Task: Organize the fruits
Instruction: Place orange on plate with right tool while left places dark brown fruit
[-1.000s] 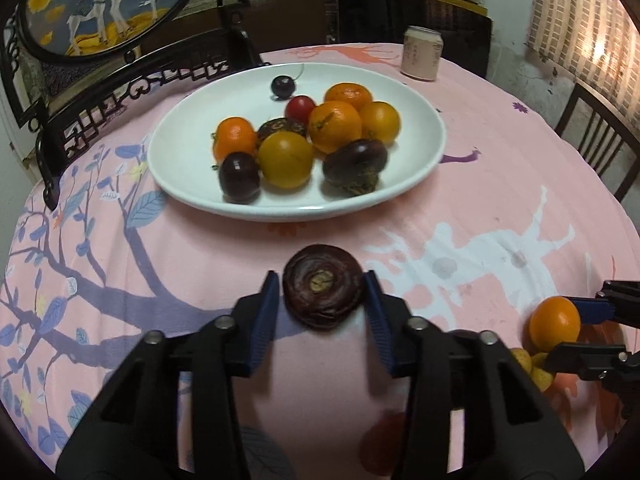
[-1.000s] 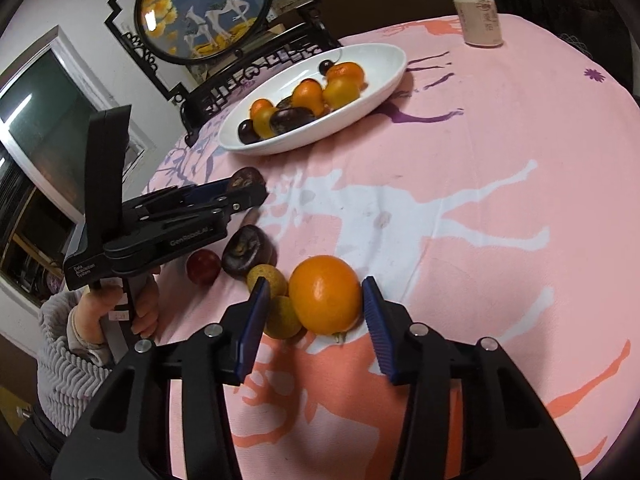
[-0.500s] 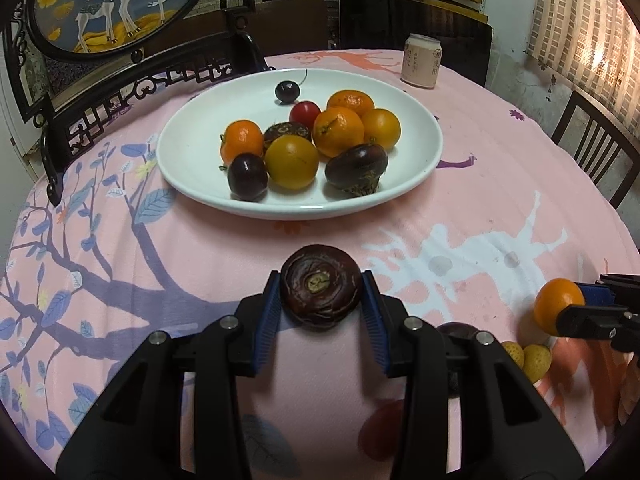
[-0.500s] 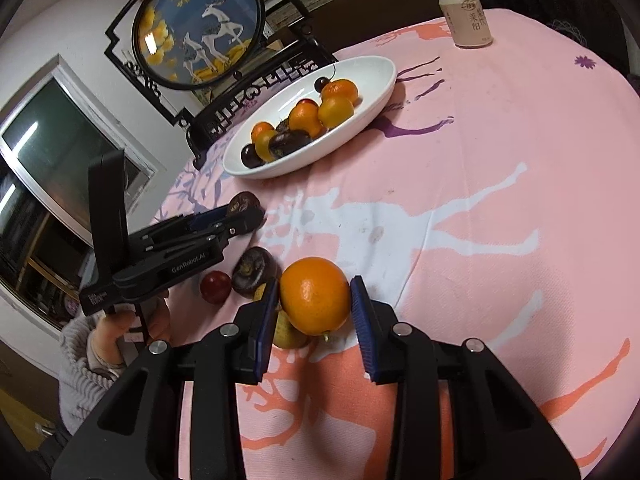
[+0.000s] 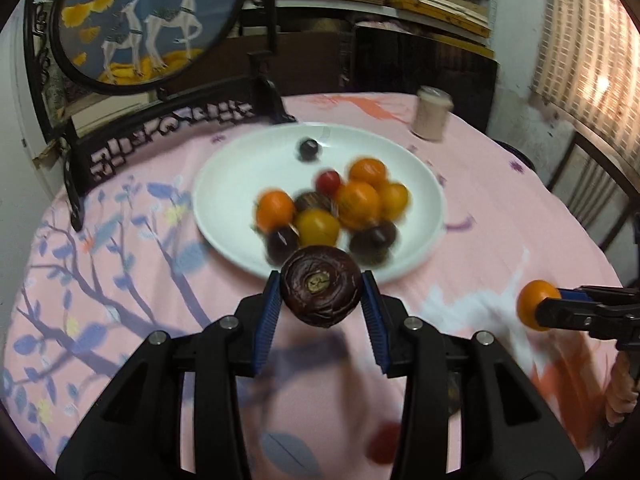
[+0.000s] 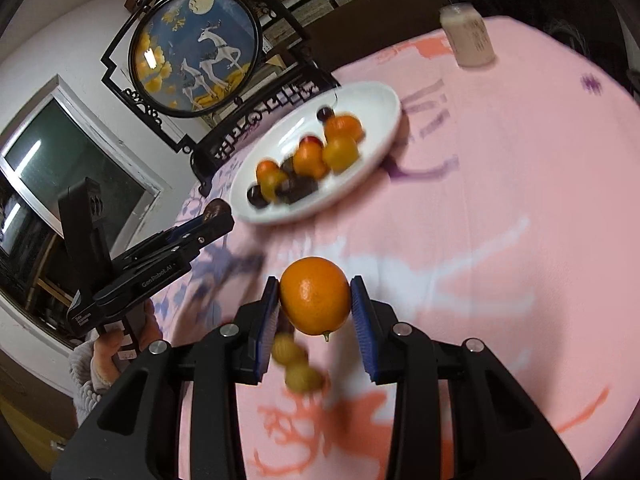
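My left gripper [image 5: 320, 294] is shut on a dark purple round fruit [image 5: 321, 286], held above the pink tablecloth just before the white plate [image 5: 224, 172]. The plate carries several oranges, yellow fruits, dark plums and a cherry. My right gripper [image 6: 315, 300] is shut on an orange [image 6: 315, 295], lifted off the cloth; in the left wrist view that orange [image 5: 534, 304] shows at the far right. Two small yellow-green fruits [image 6: 294, 364] lie on the cloth under the right gripper. The left gripper [image 6: 216, 220] with its dark fruit appears at the left of the right wrist view.
A pale can [image 5: 433, 118] stands on the table beyond the plate. A dark carved stand with a round deer painting [image 5: 148, 20] rises behind the plate at the left. A small red fruit [image 5: 384, 446] lies on the cloth below my left gripper. A chair [image 5: 592, 184] stands at the right.
Both grippers have lifted their fruits off the cloth. The right jaws closed onto the orange, which was loose between them a second ago. The left gripper now sits nearer the plate.
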`<act>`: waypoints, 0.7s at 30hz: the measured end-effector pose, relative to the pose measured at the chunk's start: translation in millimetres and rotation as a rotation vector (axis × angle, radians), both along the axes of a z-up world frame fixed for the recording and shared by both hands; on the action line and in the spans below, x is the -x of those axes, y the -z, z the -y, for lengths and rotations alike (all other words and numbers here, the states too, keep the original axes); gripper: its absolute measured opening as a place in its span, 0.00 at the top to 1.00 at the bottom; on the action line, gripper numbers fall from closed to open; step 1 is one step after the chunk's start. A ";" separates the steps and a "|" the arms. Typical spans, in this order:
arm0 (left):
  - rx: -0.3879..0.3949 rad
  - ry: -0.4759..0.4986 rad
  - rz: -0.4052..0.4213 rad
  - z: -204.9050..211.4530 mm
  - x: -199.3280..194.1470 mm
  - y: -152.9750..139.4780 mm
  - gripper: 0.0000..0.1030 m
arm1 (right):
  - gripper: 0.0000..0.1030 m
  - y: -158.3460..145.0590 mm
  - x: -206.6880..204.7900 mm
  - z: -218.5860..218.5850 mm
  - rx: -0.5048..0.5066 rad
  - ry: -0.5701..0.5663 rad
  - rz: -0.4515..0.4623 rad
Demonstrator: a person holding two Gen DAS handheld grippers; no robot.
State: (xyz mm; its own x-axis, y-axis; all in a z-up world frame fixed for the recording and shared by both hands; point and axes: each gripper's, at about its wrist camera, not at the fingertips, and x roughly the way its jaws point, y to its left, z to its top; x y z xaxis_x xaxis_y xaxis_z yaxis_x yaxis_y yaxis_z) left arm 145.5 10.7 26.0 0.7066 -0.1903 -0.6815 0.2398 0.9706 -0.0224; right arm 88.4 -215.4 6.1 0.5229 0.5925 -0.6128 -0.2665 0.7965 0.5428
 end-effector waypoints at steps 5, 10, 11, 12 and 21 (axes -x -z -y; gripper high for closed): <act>0.026 -0.065 -0.009 -11.2 -41.0 -8.3 0.61 | 0.65 -16.5 -52.4 -21.9 0.028 0.004 0.014; 0.029 -0.127 -0.021 -22.6 -72.3 0.0 0.57 | 0.64 -5.6 -98.7 -42.7 0.087 0.040 -0.005; 0.033 -0.131 -0.023 -24.4 -74.1 1.6 0.52 | 0.64 -3.7 -105.3 -45.4 0.096 0.048 0.003; 0.039 -0.137 -0.022 -26.8 -77.1 3.0 0.41 | 0.64 -2.8 -109.2 -46.5 0.097 0.053 0.009; 0.029 -0.121 -0.002 -24.4 -68.8 3.2 0.21 | 0.52 -3.7 -110.9 -30.9 0.012 0.058 0.006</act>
